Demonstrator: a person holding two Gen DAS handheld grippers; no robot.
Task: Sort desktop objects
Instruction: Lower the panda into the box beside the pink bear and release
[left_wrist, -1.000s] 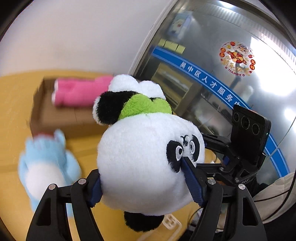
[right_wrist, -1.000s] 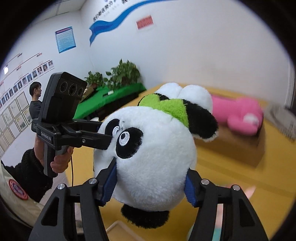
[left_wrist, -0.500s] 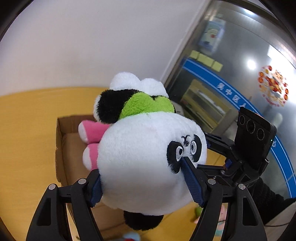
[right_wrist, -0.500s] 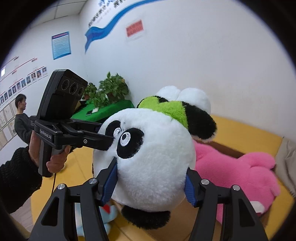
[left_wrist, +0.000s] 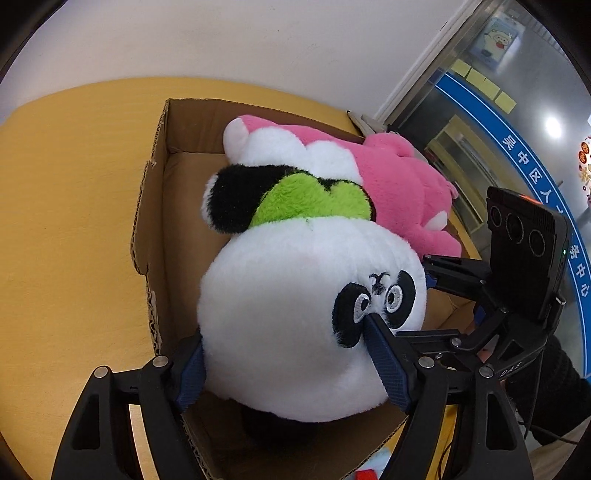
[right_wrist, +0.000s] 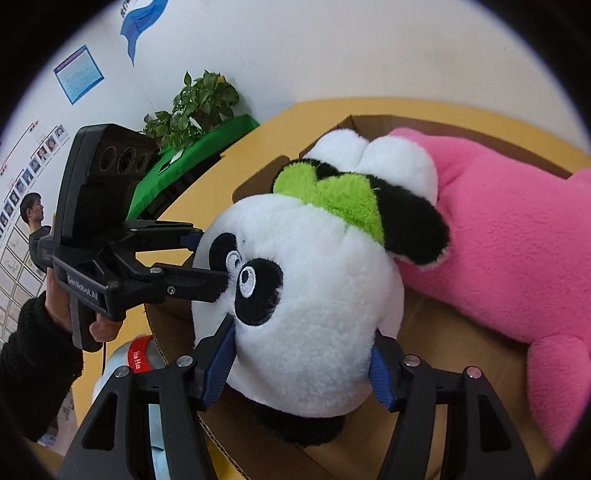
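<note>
A white panda plush (left_wrist: 295, 321) with black ears and a green patch is held from two sides. My left gripper (left_wrist: 288, 373) is shut on its round head, and my right gripper (right_wrist: 299, 373) is shut on the same head (right_wrist: 314, 306). The panda hangs low inside an open cardboard box (left_wrist: 155, 206) on the yellow table. A pink plush (left_wrist: 399, 184) lies in the box just behind the panda and touches it; it fills the right of the right wrist view (right_wrist: 509, 243).
A light blue plush with a red tag (right_wrist: 138, 360) lies on the yellow table (left_wrist: 66, 206) outside the box's near wall. A white wall stands behind the table. A person stands far off at the left (right_wrist: 33, 214).
Both grippers have carried the panda toward the box and lowered it inside, next to the pink plush. The blue plush has dropped out of the left view.
</note>
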